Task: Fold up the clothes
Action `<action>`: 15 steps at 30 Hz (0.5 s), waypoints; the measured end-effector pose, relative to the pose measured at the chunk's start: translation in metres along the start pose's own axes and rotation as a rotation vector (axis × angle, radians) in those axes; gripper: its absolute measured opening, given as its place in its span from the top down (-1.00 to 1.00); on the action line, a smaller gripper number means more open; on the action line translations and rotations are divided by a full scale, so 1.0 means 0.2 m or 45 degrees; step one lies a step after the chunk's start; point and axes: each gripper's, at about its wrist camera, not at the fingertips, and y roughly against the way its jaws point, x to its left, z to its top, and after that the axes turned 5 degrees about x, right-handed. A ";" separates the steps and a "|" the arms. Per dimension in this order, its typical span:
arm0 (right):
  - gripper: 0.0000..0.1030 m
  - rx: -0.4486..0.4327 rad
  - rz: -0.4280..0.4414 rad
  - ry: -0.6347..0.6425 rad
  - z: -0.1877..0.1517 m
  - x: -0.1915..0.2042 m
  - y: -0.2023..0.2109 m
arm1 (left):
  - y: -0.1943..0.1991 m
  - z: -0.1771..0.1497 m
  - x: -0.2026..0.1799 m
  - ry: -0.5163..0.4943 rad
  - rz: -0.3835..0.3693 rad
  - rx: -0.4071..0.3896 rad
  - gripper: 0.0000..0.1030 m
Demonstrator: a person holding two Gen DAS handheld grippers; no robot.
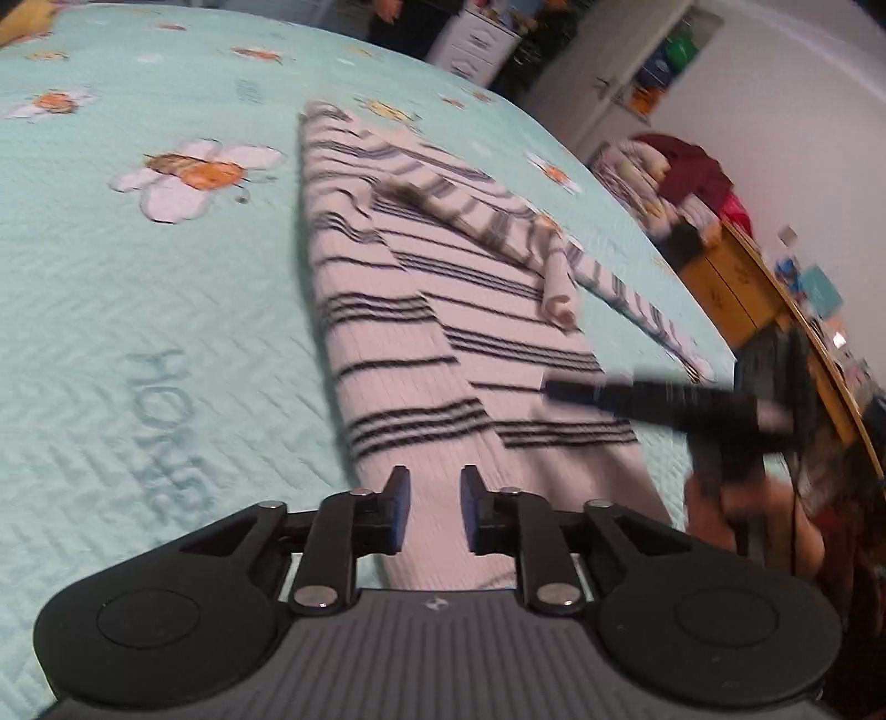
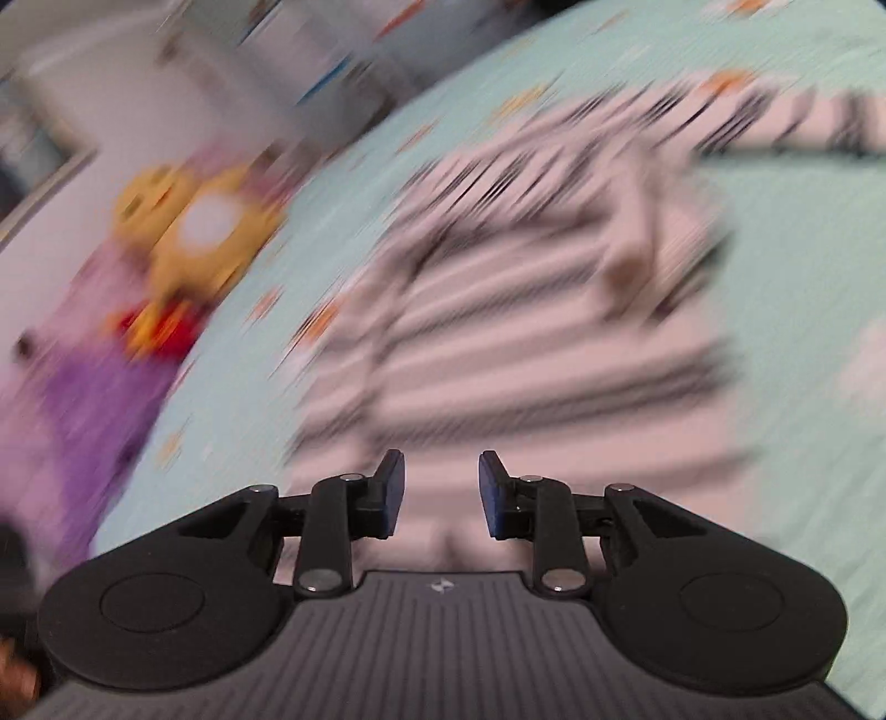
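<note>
A lived-in bedroom in a home served as the setting. A pale mint quilted bedspread [image 1: 138,310], printed with white daisies, orange bees and the word "HOME", covered a wide bed, on which a white knitted garment with dark stripes [image 1: 443,310] lay spread. Beside the bed stood a yellow wooden cabinet [image 1: 725,288] heaped with a pile of bedding and a dark red cloth [image 1: 681,166]. A white chest of drawers [image 1: 473,47] stood against the far wall near an open closet of colourful items [image 1: 667,61]. A blurred yellow-and-purple plush toy [image 2: 183,232] sat at the bed's edge.
</note>
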 end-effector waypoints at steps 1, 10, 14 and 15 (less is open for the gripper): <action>0.41 0.044 0.020 0.019 -0.03 0.05 -0.03 | 0.00 -0.01 0.01 0.012 0.012 0.003 0.60; 0.41 0.177 -0.047 0.093 -0.22 0.22 -0.11 | -0.08 -0.13 0.14 0.163 -0.010 0.071 0.53; 0.43 0.224 -0.030 0.153 -0.28 0.30 -0.15 | -0.08 -0.17 0.18 0.209 -0.029 0.083 0.53; 0.47 0.233 -0.035 0.147 -0.29 0.31 -0.17 | -0.08 -0.17 0.19 0.217 -0.034 0.082 0.53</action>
